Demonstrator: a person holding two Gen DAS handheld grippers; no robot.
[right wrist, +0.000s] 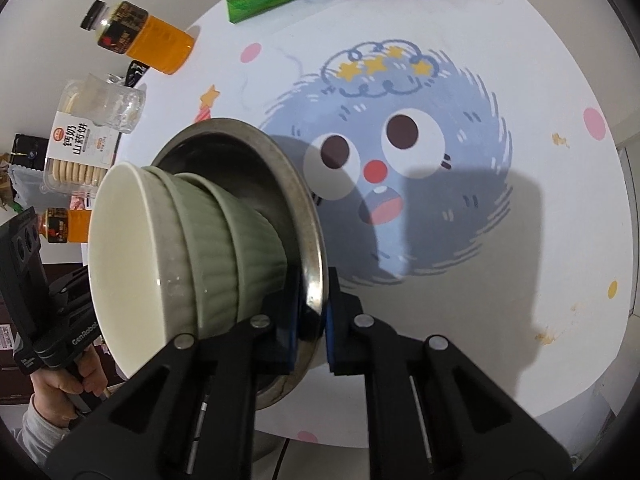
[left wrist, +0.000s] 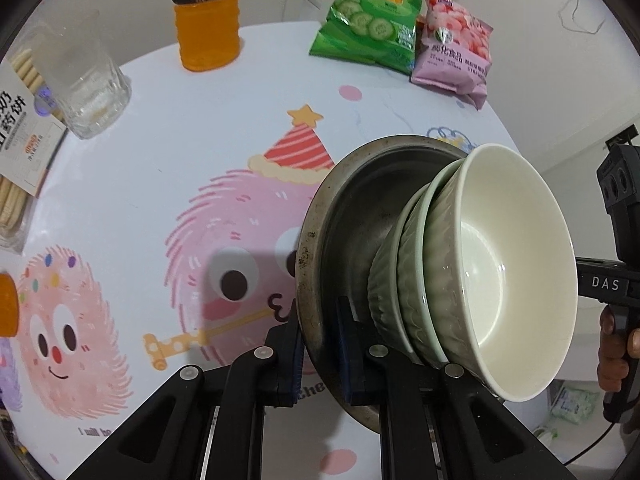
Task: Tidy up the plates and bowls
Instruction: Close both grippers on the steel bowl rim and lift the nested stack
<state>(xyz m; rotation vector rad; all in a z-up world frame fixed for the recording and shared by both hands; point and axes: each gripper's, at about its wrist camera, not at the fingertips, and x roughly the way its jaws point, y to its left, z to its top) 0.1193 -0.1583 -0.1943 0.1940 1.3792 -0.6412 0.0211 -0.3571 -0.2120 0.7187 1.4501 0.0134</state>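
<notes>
A steel plate [left wrist: 320, 240] carries a stack of pale green ribbed bowls [left wrist: 416, 280] with white insides. My left gripper [left wrist: 318, 356] is shut on the plate's near rim. My right gripper [right wrist: 312, 320] is shut on the opposite rim of the same plate [right wrist: 296, 184]; the bowl stack [right wrist: 208, 240] lies to the left of its fingers. Both grippers hold the plate and bowls together above the round cartoon-printed table [left wrist: 160, 128]. The right gripper's body shows at the right edge of the left wrist view, and the left gripper's body at the left edge of the right wrist view.
At the table's far side stand an orange drink bottle [left wrist: 206, 20], a clear glass [left wrist: 80, 80], a biscuit box [left wrist: 20, 128], a green chip bag [left wrist: 372, 16] and a pink snack bag [left wrist: 452, 48]. A second orange bottle [right wrist: 64, 224] stands at the left.
</notes>
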